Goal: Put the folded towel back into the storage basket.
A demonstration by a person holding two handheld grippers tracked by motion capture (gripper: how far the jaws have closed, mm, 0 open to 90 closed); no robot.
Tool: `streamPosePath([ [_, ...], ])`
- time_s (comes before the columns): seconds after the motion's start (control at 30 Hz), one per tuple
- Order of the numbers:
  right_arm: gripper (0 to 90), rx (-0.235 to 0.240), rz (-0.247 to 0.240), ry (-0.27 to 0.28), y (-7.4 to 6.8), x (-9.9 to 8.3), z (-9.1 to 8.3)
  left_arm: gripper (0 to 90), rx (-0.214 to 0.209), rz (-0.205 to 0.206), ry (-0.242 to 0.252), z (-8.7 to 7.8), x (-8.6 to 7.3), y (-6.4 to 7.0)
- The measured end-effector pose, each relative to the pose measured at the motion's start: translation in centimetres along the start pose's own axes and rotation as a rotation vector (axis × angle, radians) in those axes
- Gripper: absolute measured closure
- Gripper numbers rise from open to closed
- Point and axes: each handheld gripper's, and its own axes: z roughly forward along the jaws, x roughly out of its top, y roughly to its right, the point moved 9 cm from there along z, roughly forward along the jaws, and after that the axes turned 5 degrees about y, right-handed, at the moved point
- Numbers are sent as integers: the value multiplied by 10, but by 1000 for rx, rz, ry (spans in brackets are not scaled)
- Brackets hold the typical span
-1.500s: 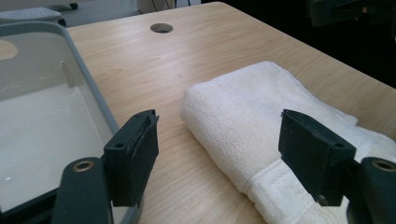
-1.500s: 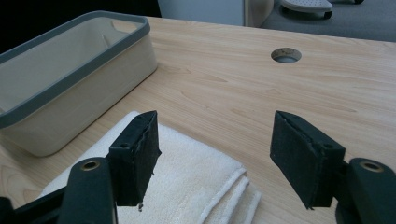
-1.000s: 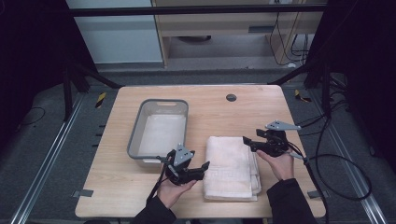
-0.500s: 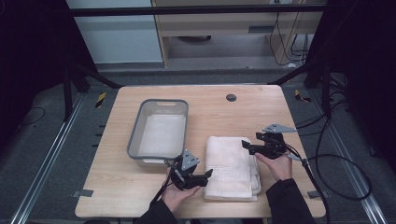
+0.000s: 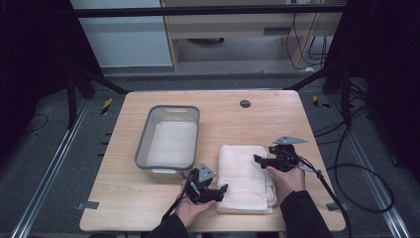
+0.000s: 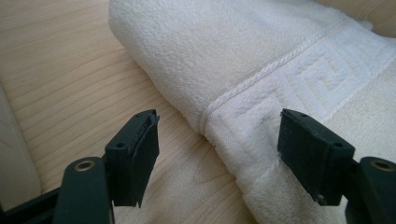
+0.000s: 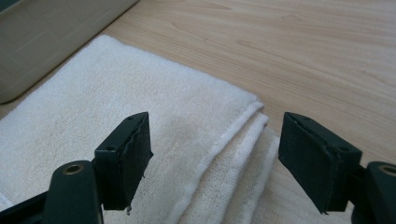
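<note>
folded white towel [image 5: 245,176] near bench [image 5: 277,114] front edge; left gripper [image 5: 220,191], right gripper [image 5: 260,159] both wide open, empty, at towel's sides; grey bin [image 5: 168,136] beside.

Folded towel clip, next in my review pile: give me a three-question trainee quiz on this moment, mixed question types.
1. True or false: the left gripper is shut on the white towel.
2. Which edge of the towel does the right gripper hang over? A) the layered open edges B) the patterned band C) the edge facing the bin
3. Fill in: the grey bin stands on the wooden table to the towel's ____ in the high view.

Key: 1 false, both jaws are apart, one over wood, one over towel. 2 A. 3 left.
</note>
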Motion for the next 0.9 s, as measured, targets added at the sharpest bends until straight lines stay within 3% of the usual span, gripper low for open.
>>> streamPosePath([
  [0.07,255,4,17,-7,0,-3,1,272,0,0,-7,1,-1,0],
  [0.17,259,-3,8,-40,0,-11,6,274,0,-4,-24,5,-5,2],
  [0.5,258,-8,5,-66,-1,-19,13,279,-3,-21,-49,11,-10,2],
  [0.67,257,15,60,-75,1,-24,16,294,-9,-31,-61,13,-12,3],
  [0.9,286,31,97,-107,0,-28,20,335,-47,-73,-78,16,-13,3],
])
